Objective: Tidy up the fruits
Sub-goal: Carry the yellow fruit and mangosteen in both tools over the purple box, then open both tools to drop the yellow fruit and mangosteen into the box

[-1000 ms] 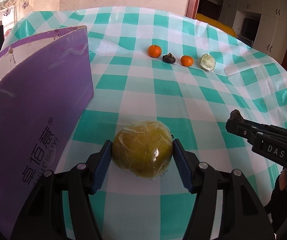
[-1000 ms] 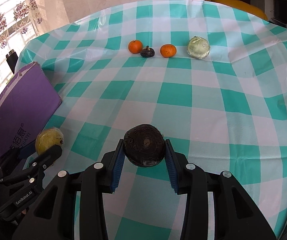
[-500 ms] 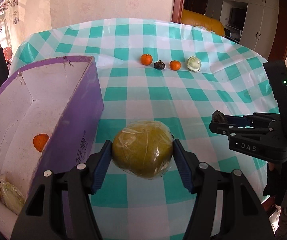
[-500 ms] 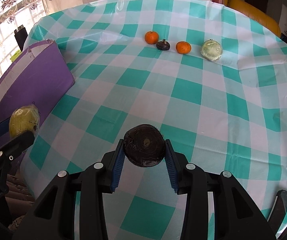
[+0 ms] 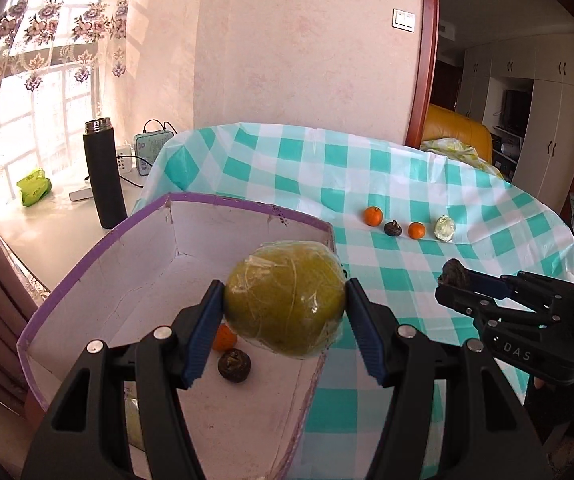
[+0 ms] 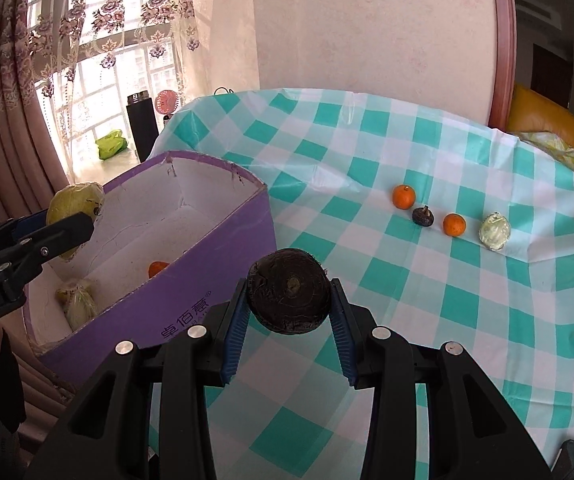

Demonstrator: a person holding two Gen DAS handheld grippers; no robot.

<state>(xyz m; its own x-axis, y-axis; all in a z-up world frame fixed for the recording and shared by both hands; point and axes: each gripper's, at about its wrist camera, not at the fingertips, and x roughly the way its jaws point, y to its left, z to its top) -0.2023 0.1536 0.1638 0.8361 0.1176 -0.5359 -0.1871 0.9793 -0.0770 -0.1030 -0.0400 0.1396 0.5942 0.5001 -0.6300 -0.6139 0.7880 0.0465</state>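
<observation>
My left gripper point(image 5: 285, 312) is shut on a plastic-wrapped green-yellow fruit point(image 5: 285, 298) and holds it in the air above the open purple box point(image 5: 99, 256). Inside the box lie an orange point(image 5: 223, 338), a dark round fruit point(image 5: 234, 365) and a wrapped pale fruit point(image 6: 77, 302). My right gripper point(image 6: 289, 304) is shut on a dark brown round fruit point(image 6: 289, 290), held above the tablecloth just right of the box point(image 6: 207, 276). Far on the table stand in a row an orange point(image 6: 403, 196), a small dark fruit point(image 6: 423, 216), a second orange point(image 6: 454, 225) and a wrapped pale green fruit point(image 6: 495, 231).
The table wears a teal-and-white checked plastic cloth point(image 6: 487, 320). Left of it, a side counter holds a black flask point(image 5: 103, 172), a green bag point(image 5: 34, 186) and small devices with cables. A wall and a doorway lie behind the table.
Both grippers have risen and tilted up. The left one has carried the wrapped fruit leftward from beside the box to over its open inside. The right one has moved closer to the box.
</observation>
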